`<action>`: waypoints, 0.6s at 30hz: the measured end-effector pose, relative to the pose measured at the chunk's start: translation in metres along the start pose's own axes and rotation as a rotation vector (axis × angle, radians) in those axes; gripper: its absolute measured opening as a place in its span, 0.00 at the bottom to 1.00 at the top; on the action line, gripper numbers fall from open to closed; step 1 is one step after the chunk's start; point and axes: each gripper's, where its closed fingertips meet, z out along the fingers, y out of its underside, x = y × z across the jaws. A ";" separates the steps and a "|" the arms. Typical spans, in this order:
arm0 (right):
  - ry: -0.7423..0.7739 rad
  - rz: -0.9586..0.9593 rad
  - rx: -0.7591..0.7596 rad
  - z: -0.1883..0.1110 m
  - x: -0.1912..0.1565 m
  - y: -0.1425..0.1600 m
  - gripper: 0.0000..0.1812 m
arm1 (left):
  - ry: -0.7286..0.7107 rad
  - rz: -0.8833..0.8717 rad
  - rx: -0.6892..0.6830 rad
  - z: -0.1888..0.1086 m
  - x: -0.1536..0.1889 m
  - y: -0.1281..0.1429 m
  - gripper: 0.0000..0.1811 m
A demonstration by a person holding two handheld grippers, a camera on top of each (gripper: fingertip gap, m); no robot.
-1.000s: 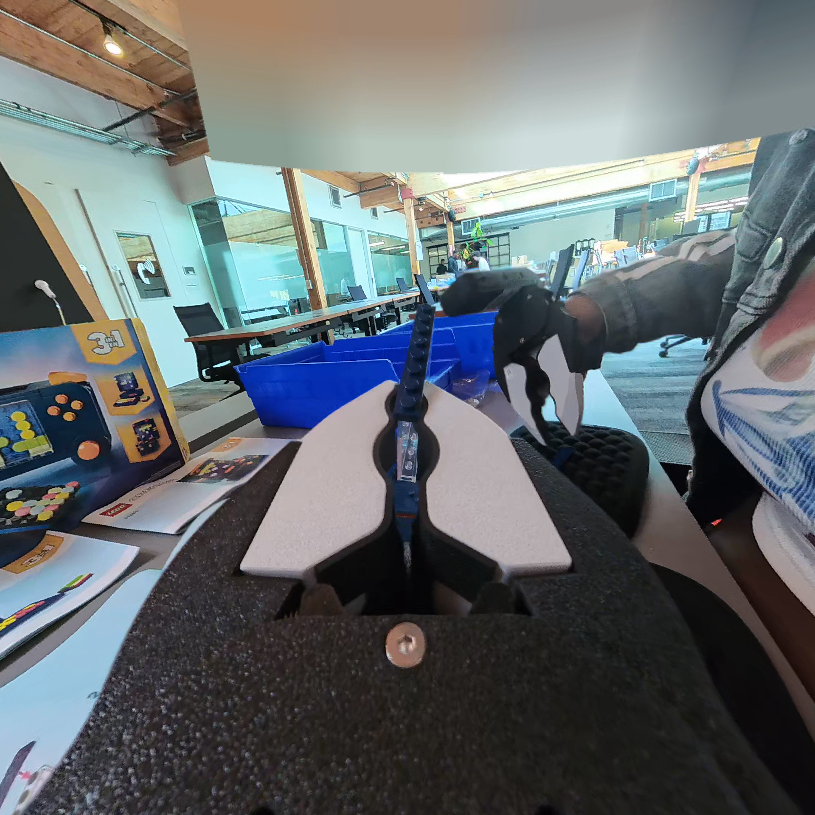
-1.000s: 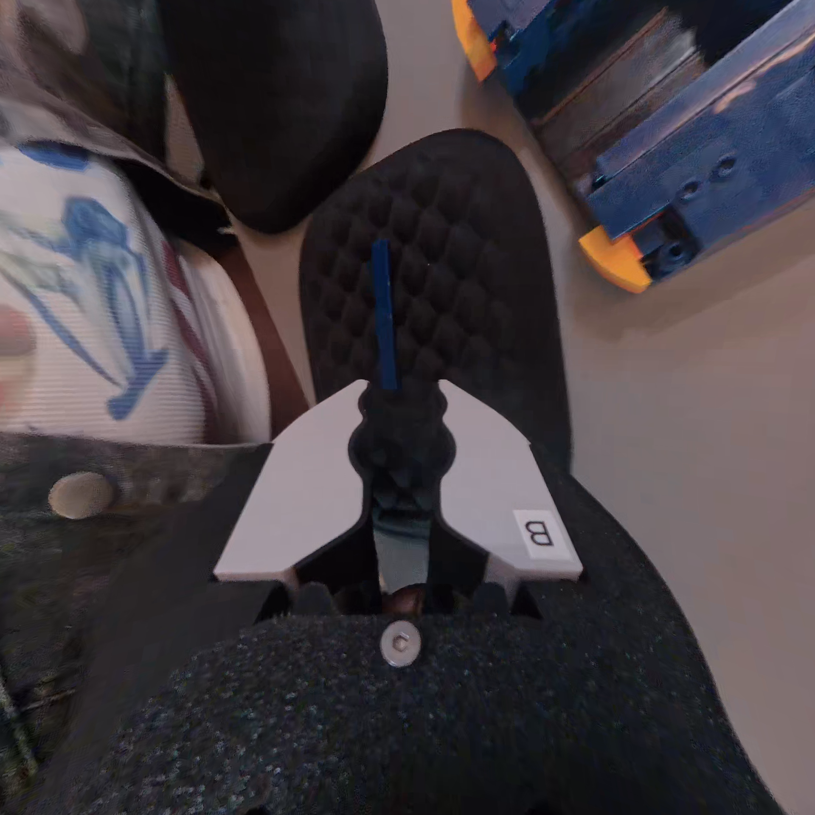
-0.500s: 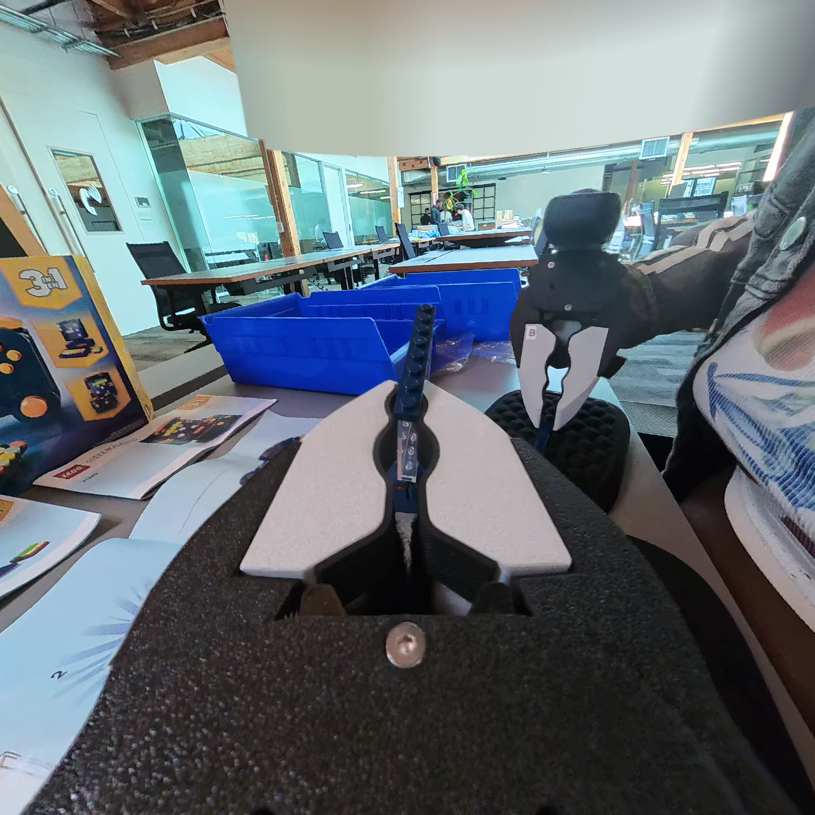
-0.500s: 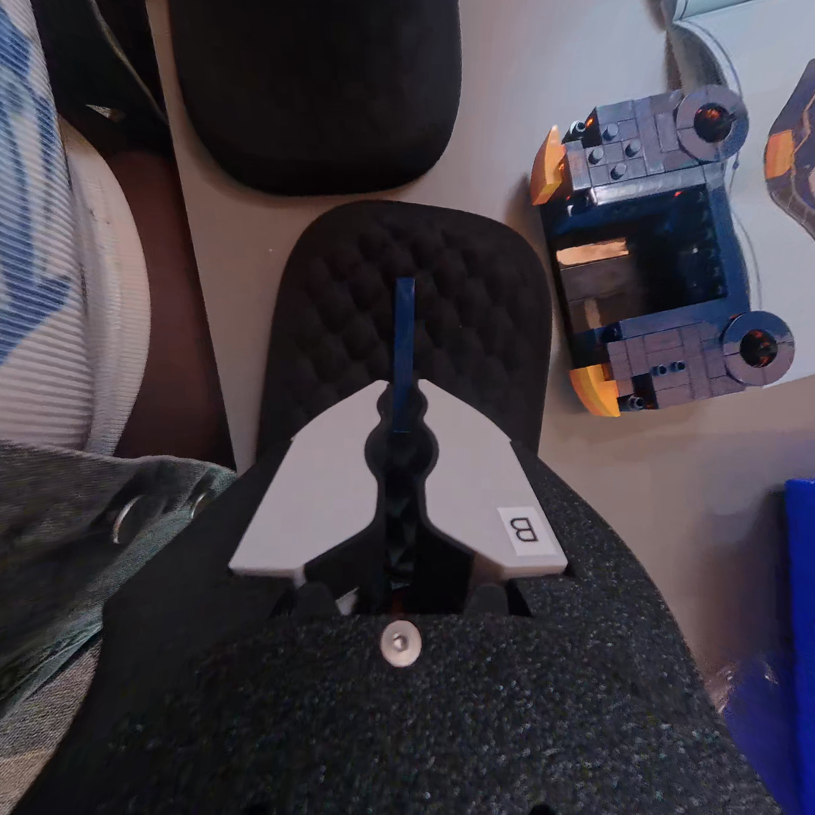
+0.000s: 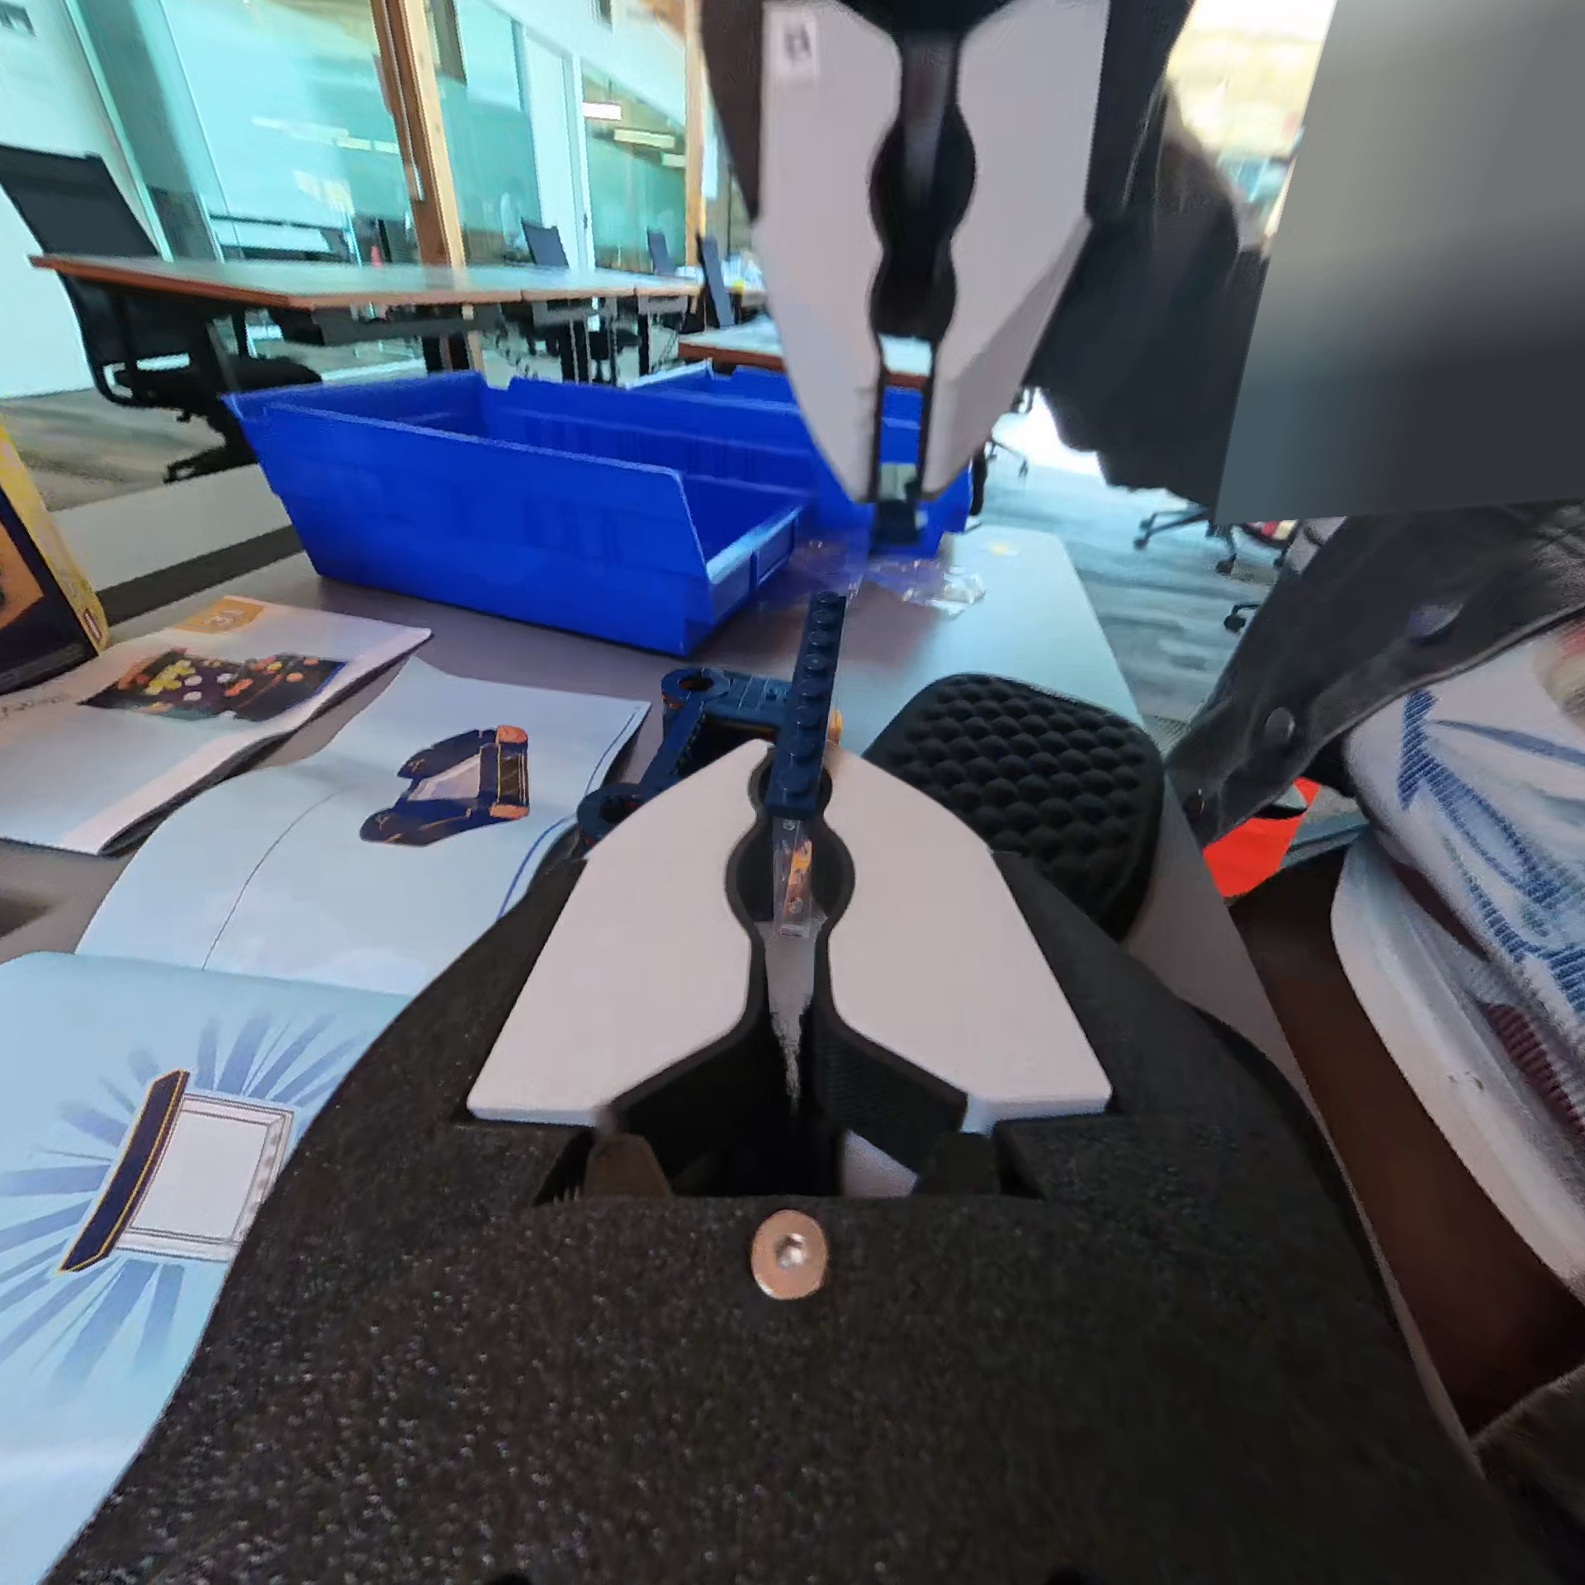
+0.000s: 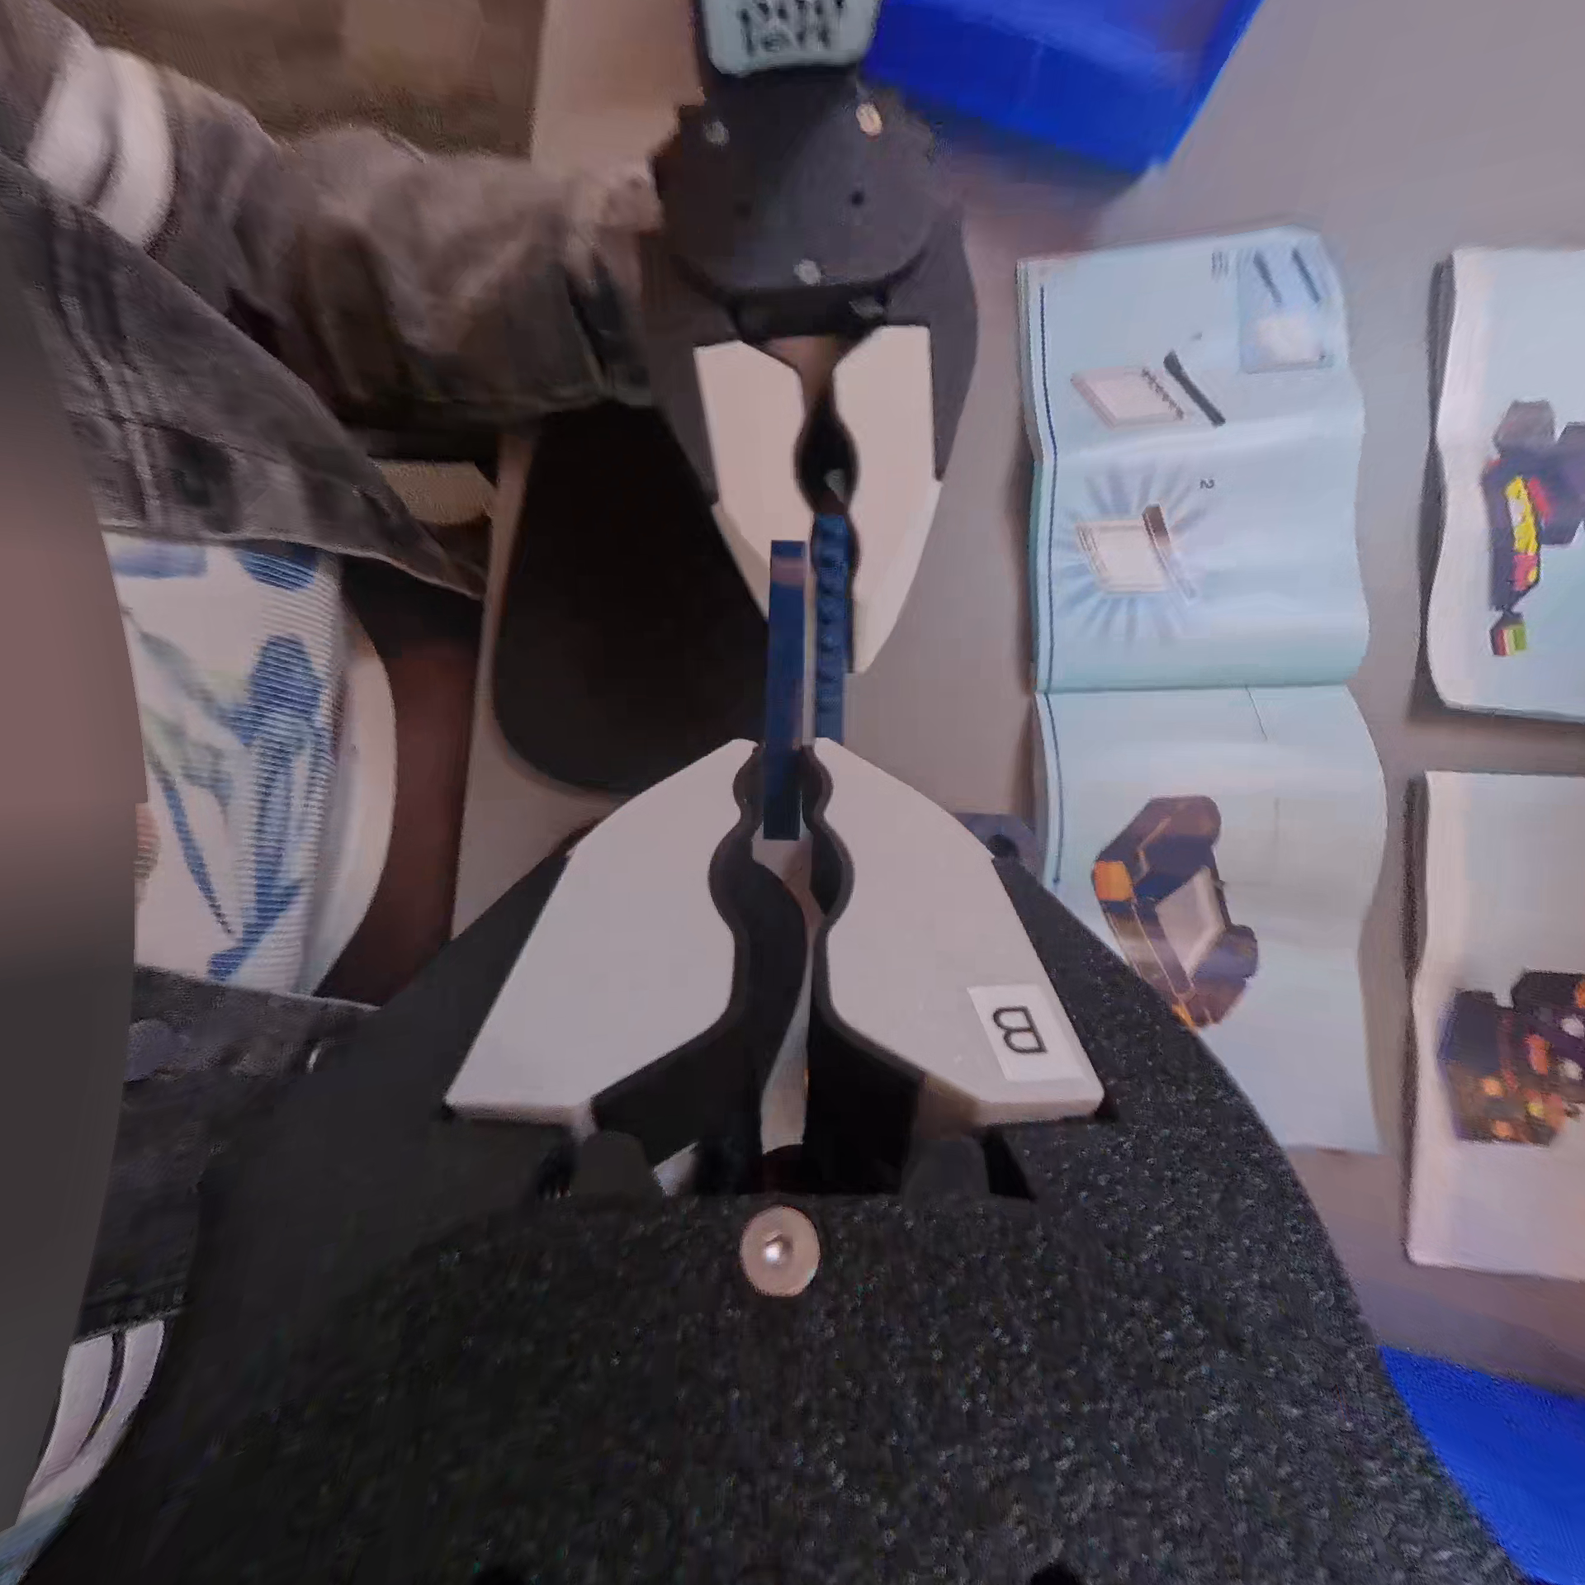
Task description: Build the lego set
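Both claws clamped on thin stiff strips: left claw (image 5: 793,793) pinching studded plate (image 5: 813,686), right claw (image 6: 785,776) at 12 o'clock pinching smooth strip (image 6: 787,652); light, slippery, best gripped near ends.

Left wrist view low along the table (image 5: 1012,600), right wrist view steeply downward; shared: open booklet (image 6: 1201,600).

The premises were an open-plan office. Rows of long desks (image 5: 360,287) with black swivel chairs (image 5: 129,326) stood behind glass partition walls (image 5: 283,129) framed by timber posts (image 5: 420,137), beyond the grey worktop (image 5: 1012,600).
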 end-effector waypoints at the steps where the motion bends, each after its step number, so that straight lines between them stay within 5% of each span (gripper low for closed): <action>1: 0.006 0.006 -0.052 0.004 0.006 0.002 0.04 | -0.012 0.004 -0.032 0.003 -0.001 0.004 0.02; 7: -0.003 0.011 -0.208 0.025 0.015 0.012 0.04 | -0.061 0.026 -0.132 0.010 -0.004 0.017 0.02; 18: -0.038 -0.018 -0.203 0.035 0.015 0.012 0.04 | -0.028 0.002 -0.105 0.008 -0.002 0.014 0.02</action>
